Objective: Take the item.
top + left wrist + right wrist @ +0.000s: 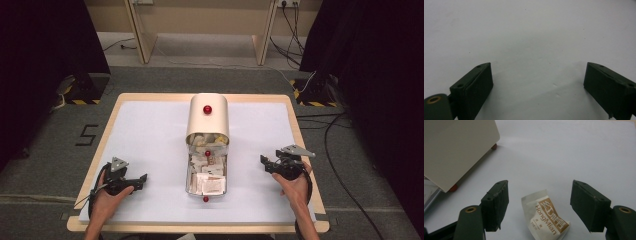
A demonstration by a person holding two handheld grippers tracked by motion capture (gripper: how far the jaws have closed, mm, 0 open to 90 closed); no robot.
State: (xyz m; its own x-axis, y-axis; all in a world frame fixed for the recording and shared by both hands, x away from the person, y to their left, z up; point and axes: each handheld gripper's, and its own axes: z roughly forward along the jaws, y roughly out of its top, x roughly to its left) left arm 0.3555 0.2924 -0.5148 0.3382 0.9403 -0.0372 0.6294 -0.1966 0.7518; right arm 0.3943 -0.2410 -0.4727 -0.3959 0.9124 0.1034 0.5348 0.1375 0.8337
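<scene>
A cream box (207,125) with a red knob (207,109) on top stands at the table's middle. Its metal drawer (188,176) is pulled out toward me and holds several white and brown sachets (209,182). In the right gripper view one white sachet (546,217) with brown "HongMian" print lies on the white sheet. My right gripper (539,185) stands open with a jaw on either side of it, not touching it. The box's side (454,150) shows at upper left there. My left gripper (141,179) rests open at the front left over bare sheet (531,37). The right gripper (263,162) sits right of the drawer.
A white sheet (150,130) covers the wooden table (295,115). The box stands on small red feet (453,187). Cables (335,150) run over the grey floor at the right. Dark curtains hang on both sides, and a wooden frame (145,35) stands behind the table.
</scene>
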